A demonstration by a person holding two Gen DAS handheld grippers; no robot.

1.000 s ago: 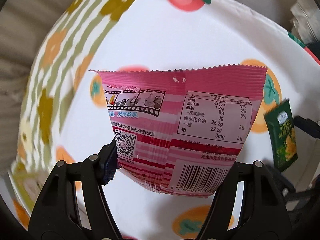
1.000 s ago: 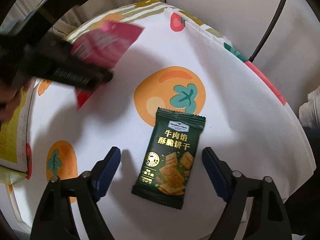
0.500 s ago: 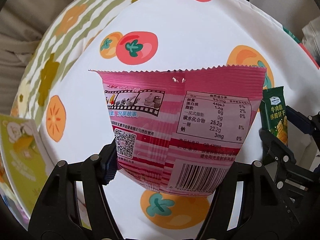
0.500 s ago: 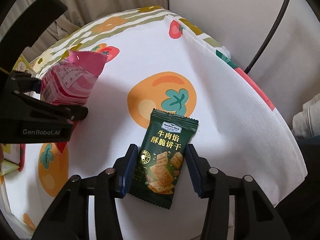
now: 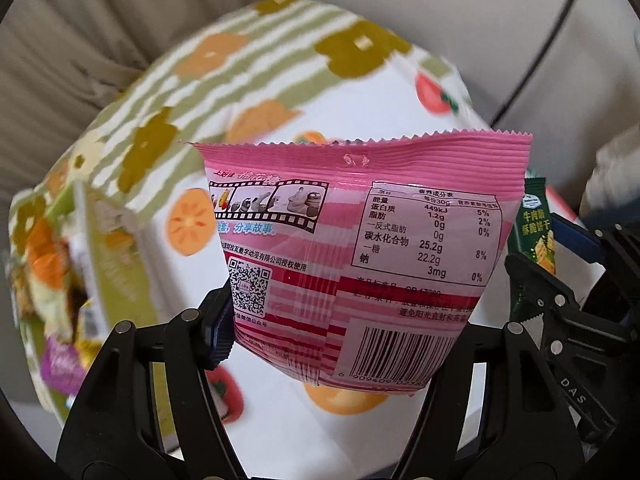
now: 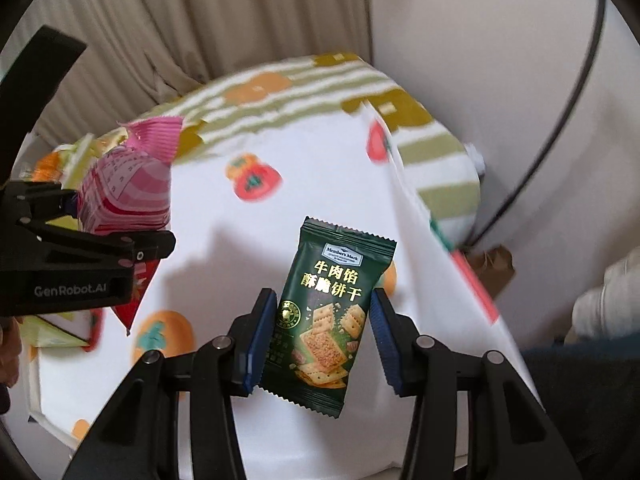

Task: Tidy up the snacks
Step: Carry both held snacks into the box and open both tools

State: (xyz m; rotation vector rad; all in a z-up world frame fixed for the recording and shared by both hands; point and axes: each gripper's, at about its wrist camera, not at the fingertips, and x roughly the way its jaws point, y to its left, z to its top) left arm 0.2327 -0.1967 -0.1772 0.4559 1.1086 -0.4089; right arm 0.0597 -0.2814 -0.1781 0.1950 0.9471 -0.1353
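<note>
crinkly plastic film is what we are handling in both hands, so we judge each packet light, soft and a little slippery, with crisp contents that would crush under a hard squeeze; the flat sealed edges or the lower body are the safest places to take hold. our left claw (image 5: 340, 344) is closed on the pink snack bag (image 5: 360, 256) at its lower part, the bag standing upright above the bench (image 5: 360, 432) with its serrated top seal up, a nutrition table, qr code and barcode showing. our right claw (image 6: 320, 336) grips the dark green cracker packet (image 6: 328, 320) by its two long sides, lifted off the fruit-printed cloth (image 6: 312, 184); gold characters and pictured crackers mark its front; at the far left a box of snacks (image 5: 68, 280) is blurred.
</note>
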